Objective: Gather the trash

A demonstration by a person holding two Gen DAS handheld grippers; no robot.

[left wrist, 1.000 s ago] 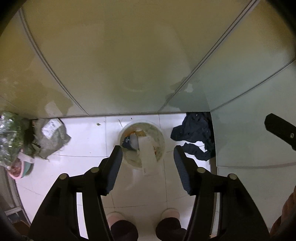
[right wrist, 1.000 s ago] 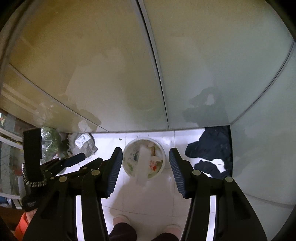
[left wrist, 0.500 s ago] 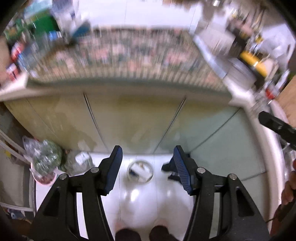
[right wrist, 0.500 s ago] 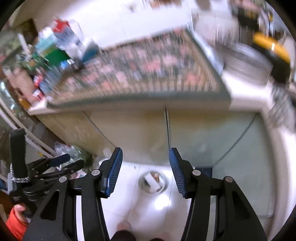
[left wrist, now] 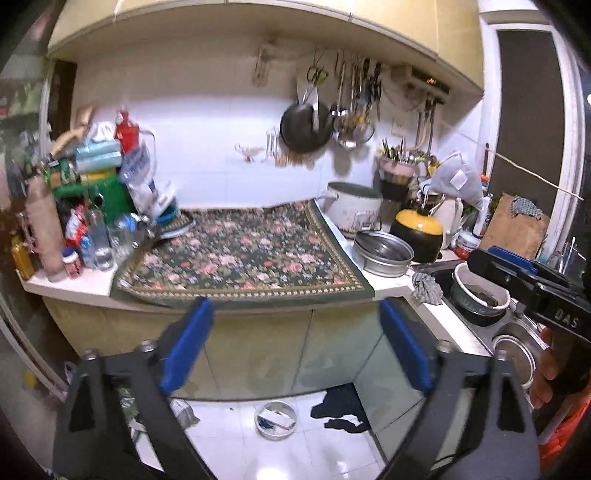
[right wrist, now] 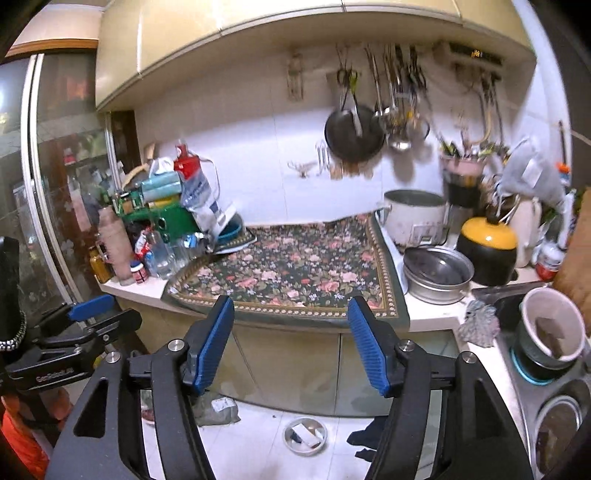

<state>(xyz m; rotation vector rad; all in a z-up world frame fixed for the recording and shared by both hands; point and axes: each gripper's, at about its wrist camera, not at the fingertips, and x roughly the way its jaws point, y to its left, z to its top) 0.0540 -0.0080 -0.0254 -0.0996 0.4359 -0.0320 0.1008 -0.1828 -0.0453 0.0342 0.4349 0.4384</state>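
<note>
The counter point(left wrist: 74, 286) with the floral cloth point(left wrist: 243, 258) fills the view ahead. The trash bin point(left wrist: 275, 421) stands on the floor far below both grippers, between them. The left gripper point(left wrist: 295, 347) and the right gripper point(right wrist: 291, 343) are opening, with nothing between the jaws.

Domestic kitchen: wall-hung pan point(left wrist: 304, 127) and utensils point(left wrist: 356, 92), rice cooker point(left wrist: 352, 210), sink point(left wrist: 517, 332), cabinets point(left wrist: 258, 22), floral-clothed table point(left wrist: 240, 258).

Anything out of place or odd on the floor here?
Yes: a dark cloth lies crumpled on the tiles beside the trash bin, and a grey bag lies slumped against the cabinet base.
</note>
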